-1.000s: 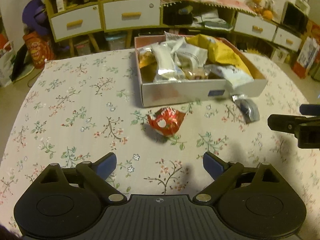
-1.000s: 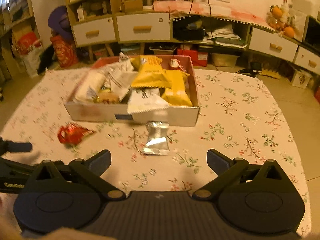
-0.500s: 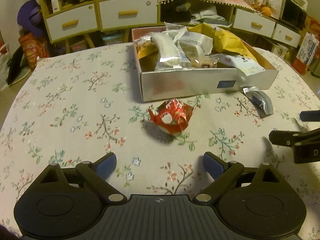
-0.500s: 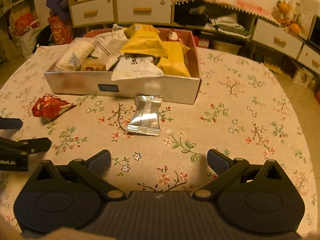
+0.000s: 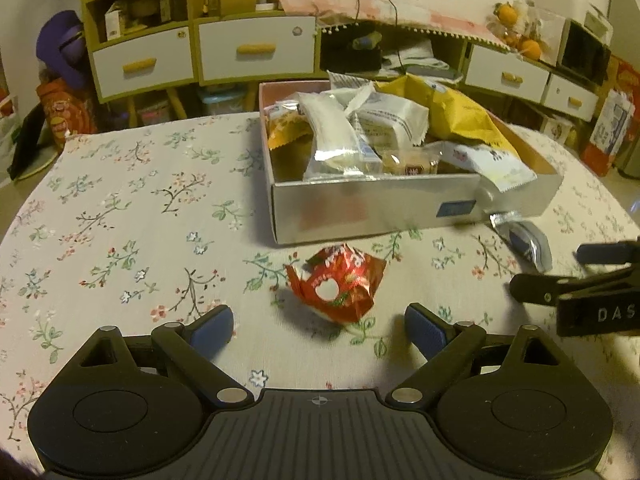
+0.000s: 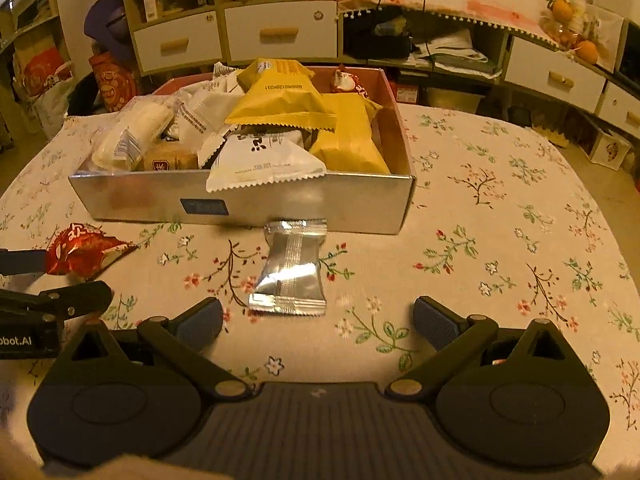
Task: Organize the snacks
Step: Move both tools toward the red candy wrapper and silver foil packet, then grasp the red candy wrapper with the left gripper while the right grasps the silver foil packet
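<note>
Jaws of left gripper [image 5: 319, 330] wide, empty, now lower, closer over red packet [image 5: 338, 282] on table [image 5: 120, 216]. Right gripper [image 6: 318, 322] same: spread, empty, nearer silver packet [image 6: 290, 268] by full box [image 6: 248, 204]. Likely double pick-up next.

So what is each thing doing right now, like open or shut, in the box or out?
Left gripper: open, holding nothing.
Right gripper: open, holding nothing.
Red snack packet: crumpled, lying on the tablecloth, outside the box.
Silver snack packet: lying flat on the tablecloth, one end touching the box.
Box: no lid, piled with snacks.
White drawers: shut.
</note>
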`<state>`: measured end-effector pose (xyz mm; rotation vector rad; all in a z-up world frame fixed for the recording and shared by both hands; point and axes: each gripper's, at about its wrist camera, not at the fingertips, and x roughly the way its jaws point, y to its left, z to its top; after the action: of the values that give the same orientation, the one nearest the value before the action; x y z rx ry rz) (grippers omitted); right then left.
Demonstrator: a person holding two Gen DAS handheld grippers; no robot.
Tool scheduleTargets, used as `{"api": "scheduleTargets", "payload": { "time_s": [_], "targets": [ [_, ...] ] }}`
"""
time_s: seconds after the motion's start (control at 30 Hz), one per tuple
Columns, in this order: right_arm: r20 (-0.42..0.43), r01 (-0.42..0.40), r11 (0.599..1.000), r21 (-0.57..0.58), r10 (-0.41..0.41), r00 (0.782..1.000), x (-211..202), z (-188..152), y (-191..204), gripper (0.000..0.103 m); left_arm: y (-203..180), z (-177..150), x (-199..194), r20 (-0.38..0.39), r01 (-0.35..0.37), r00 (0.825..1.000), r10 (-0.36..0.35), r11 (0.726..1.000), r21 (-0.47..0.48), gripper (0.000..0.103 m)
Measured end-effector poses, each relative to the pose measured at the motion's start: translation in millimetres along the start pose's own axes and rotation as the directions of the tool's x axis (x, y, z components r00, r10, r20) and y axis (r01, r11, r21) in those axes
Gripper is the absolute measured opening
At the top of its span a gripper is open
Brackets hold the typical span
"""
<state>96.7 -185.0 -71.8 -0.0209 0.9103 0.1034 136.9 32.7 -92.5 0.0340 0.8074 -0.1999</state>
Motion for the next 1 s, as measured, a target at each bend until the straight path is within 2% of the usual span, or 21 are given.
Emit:
{"api": "scheduleTargets", "payload": {
  "time_s": [0.1,0.27,0.5,0.77,1.0],
  "targets": [
    [0.007,-0.002,1.0,0.002,0.002,1.0,2,4,-1,0.099,2,2,0,0.011,0.001,1.0,-0.001,1.0,-0.019,0.089],
    [0.018,-0.004,1.0,0.02,0.003,1.0,5,11,-1,0.087,4,5,-1,0.023,0.013,1.0,-0.012,0.999,-0.041,0.078],
    [0.027,-0.001,1.0,0.014,0.001,1.0,6,14,2,0.077,-1,7,-4,0.036,0.027,0.999,-0.026,0.999,-0.034,0.067],
    [0.036,-0.001,1.0,0.015,0.001,0.999,5,15,2,0.062,-4,9,-5,0.041,0.047,0.998,-0.045,0.998,-0.037,0.046],
    [0.037,-0.003,1.0,0.011,0.002,0.999,5,16,3,0.056,-5,10,-5,0.04,0.046,0.998,-0.045,0.998,-0.035,0.041]
  ]
}}
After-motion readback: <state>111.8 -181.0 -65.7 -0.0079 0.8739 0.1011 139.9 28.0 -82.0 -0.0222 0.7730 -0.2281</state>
